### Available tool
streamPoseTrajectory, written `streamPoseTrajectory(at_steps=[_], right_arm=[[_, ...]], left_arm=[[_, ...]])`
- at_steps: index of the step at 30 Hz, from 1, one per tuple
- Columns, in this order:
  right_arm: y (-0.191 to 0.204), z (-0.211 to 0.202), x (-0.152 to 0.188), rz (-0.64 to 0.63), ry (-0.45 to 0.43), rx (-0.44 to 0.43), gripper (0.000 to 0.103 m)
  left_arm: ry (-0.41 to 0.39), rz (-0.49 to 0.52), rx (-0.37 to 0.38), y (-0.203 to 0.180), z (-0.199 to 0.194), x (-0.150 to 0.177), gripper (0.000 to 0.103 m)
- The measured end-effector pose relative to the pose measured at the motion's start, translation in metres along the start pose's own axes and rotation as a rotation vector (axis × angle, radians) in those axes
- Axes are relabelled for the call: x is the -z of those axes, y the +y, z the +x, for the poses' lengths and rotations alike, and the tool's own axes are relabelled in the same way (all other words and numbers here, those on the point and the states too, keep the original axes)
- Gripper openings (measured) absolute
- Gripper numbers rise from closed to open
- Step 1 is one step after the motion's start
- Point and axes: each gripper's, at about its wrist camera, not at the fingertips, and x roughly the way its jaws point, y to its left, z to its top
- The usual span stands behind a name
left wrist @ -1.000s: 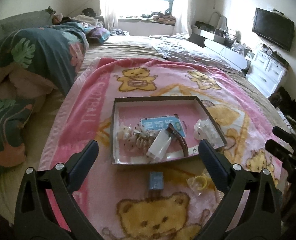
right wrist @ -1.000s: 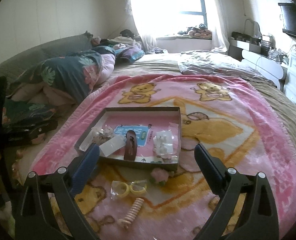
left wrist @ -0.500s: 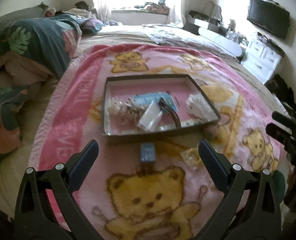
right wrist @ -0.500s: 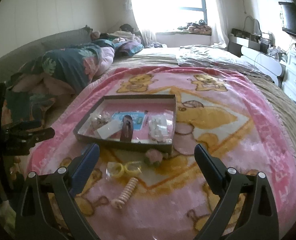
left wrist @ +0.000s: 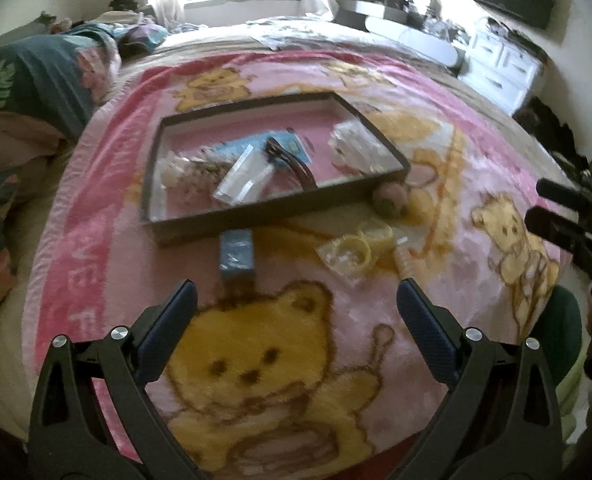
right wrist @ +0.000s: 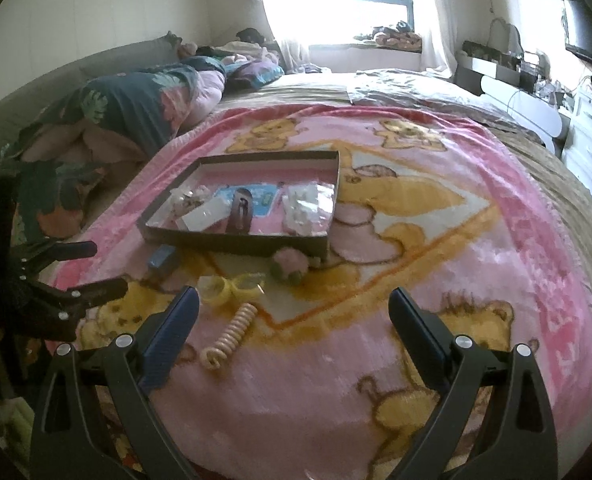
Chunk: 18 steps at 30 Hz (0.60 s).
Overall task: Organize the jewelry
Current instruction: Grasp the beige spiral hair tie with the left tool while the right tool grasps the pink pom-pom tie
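Left wrist view sits low over the near edge of the bed point(left wrist: 375, 40), looking forward across the pink bear blanket point(left wrist: 96, 216) toward the window, tilted down, its own fingers point(left wrist: 168, 332) framing the bottom. The shallow tray point(left wrist: 256, 210) lies mid-frame, fairly near. Right wrist view looks the same way from a spot further right and a little further back, the tray point(right wrist: 232, 244) left of centre. Both share the tray, the blanket and the small blue box point(left wrist: 236, 254), and each catches the other gripper at its edge: the right gripper point(left wrist: 543, 208), the left gripper point(right wrist: 104, 268).
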Motion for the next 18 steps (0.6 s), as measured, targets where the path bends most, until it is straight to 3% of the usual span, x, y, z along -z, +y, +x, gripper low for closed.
streamPoseTrajectory(at_steps=[11, 18], right_arm=[[-0.023, 0.015, 0.008, 0.037, 0.032, 0.017, 0.095], [-0.038, 0.042, 0.0, 0.038, 0.064, 0.006, 0.095]], left_arm=[[0.124, -0.01, 0.17, -0.037, 0.035, 0.021, 0.073], [0.148, 0.002, 0.197, -0.059, 0.052, 0.021, 0.065]])
